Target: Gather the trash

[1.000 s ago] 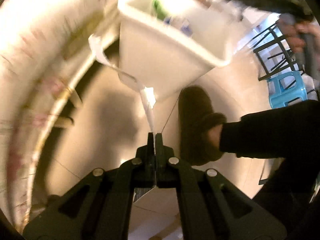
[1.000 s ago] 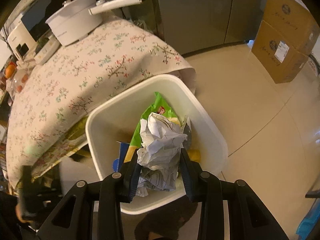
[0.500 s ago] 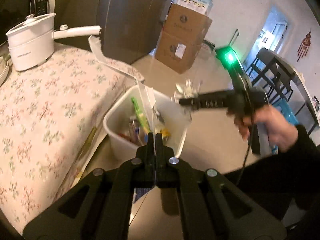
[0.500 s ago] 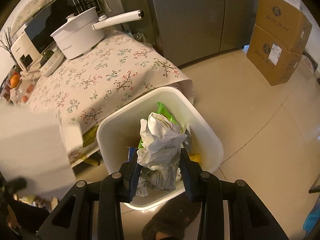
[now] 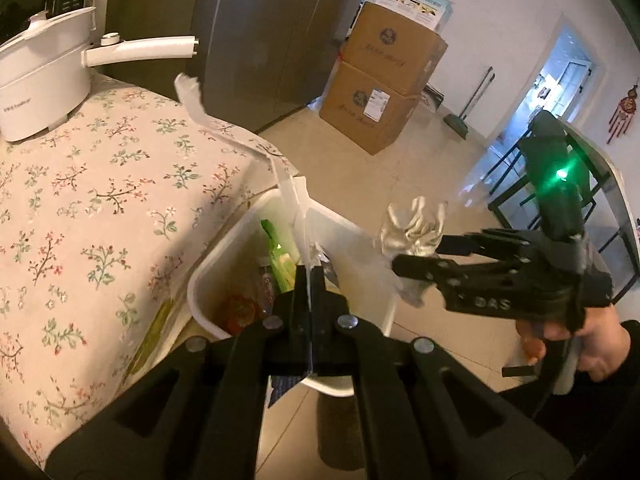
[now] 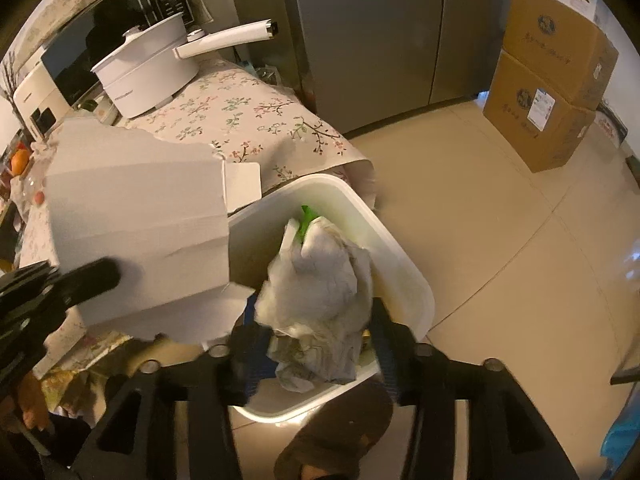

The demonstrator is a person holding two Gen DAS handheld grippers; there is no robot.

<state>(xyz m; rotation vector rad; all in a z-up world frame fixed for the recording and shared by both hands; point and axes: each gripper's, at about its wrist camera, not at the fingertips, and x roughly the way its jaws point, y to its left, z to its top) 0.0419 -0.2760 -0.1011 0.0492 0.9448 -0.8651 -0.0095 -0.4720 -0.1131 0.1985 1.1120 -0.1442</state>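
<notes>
A white bin (image 6: 400, 252) stands on the floor with a green wrapper (image 6: 306, 216) and other trash inside. My right gripper (image 6: 316, 340) hovers over it with its jaws opening. A crumpled paper ball (image 6: 320, 292) sits blurred and loose between them. In the left wrist view that gripper (image 5: 418, 256) and the paper ball (image 5: 412, 224) hang above the bin's (image 5: 208, 280) right rim. My left gripper (image 5: 308, 276) is shut on a torn white cardboard piece (image 5: 296, 196), seen edge-on here. The cardboard piece (image 6: 136, 220) shows broad over the bin's left side.
A table with a floral cloth (image 5: 100, 200) adjoins the bin and carries a white pot (image 6: 148, 80). A grey fridge (image 6: 380, 40) and stacked cardboard boxes (image 6: 548, 92) stand behind. A person's slippered foot (image 6: 336, 432) is at the bin's near edge. Black chairs (image 5: 504, 184) stand at the right.
My left gripper rose with the cardboard from low beside the bin to above its rim. The right jaws widened and the paper ball came loose between them.
</notes>
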